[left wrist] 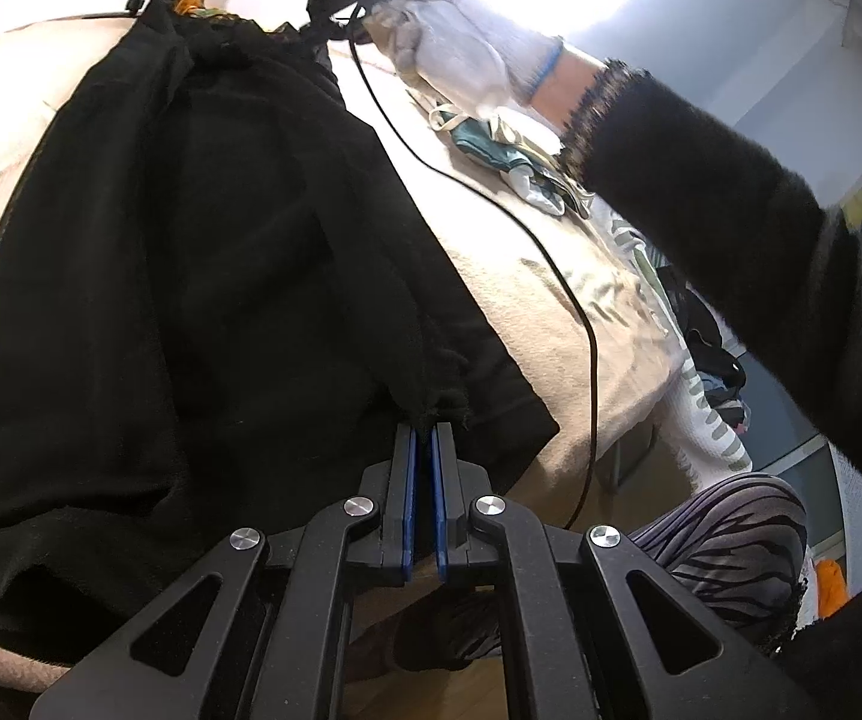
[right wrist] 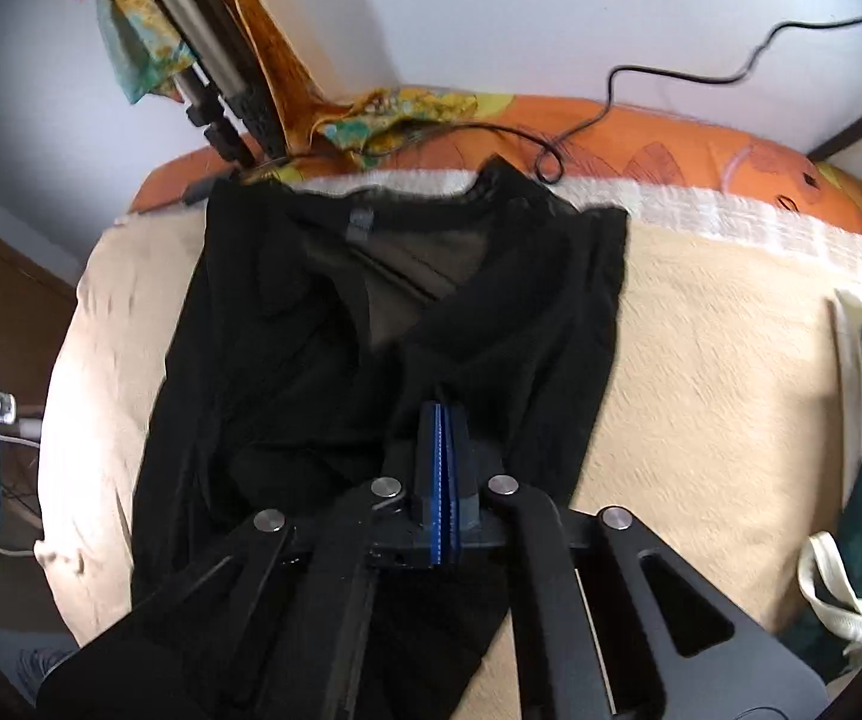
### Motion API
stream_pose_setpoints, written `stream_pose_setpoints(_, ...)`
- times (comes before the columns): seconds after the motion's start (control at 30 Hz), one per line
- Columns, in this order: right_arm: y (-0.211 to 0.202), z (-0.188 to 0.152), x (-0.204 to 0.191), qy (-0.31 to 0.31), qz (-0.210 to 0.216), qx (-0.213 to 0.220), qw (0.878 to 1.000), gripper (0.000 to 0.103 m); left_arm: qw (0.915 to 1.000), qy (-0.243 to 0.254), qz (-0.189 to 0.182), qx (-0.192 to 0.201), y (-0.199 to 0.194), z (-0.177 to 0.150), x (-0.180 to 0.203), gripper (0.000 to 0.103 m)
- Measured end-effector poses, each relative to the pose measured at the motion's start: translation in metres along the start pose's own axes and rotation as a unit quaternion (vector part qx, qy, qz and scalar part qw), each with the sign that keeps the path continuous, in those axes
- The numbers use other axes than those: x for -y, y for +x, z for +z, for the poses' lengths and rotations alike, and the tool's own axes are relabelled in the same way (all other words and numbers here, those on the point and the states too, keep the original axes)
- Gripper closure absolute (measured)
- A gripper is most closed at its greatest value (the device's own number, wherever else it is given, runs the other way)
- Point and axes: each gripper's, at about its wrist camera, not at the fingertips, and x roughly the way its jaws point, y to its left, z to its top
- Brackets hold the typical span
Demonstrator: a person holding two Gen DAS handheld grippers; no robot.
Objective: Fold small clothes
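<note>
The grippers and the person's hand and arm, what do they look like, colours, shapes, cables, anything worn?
Both are black plastic tools with slotted linkage arms, round silver pivot bolts and narrow fingers lined with blue pads: the left gripper and the right gripper. The hand wears a white knit glove with a blue-trimmed cuff. The sleeve is fuzzy and black. A thin black cable trails from near the glove.

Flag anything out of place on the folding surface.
A black cable trails loose across the beige blanket right beside the black garment, where it could snag during folding. Nothing looks spilled or damaged.
</note>
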Motion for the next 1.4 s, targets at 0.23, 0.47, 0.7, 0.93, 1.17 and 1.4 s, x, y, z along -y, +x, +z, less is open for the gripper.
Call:
stream_pose_setpoints(0.23, -0.004, 0.035, -0.008, 0.044, 0.034, 0.052, 0.997, 0.101, 1.0, -0.004, 0.009, 0.002, -0.004, -0.002, -0.002, 0.1)
stream_pose_setpoints(0.47, -0.067, -0.016, 0.002, 0.003, 0.046, 0.065, 0.997, 0.066, 0.9999, -0.004, 0.012, 0.009, -0.02, -0.006, -0.004, 0.1)
stream_pose_setpoints(0.7, -0.136, -0.121, 0.027, 0.001, 0.065, 0.069, 0.996, 0.066, 0.9993, 0.008, 0.026, 0.024, -0.036, -0.008, 0.004, 0.099)
stream_pose_setpoints(0.93, -0.183, -0.233, 0.033, 0.012, 0.083, 0.079, 0.993, 0.066, 0.9987, 0.03, 0.033, 0.025, -0.023, 0.005, 0.024, 0.099)
stream_pose_setpoints(1.17, -0.191, -0.32, 0.033, 0.021, 0.083, 0.063, 0.994, 0.066, 0.992, 0.086, 0.092, -0.004, 0.015, 0.01, 0.047, 0.073)
stream_pose_setpoints(1.4, -0.182, -0.349, 0.028, 0.017, 0.086, 0.055, 0.995, 0.066, 0.9894, 0.083, 0.119, -0.008, 0.025, 0.003, 0.033, 0.097)
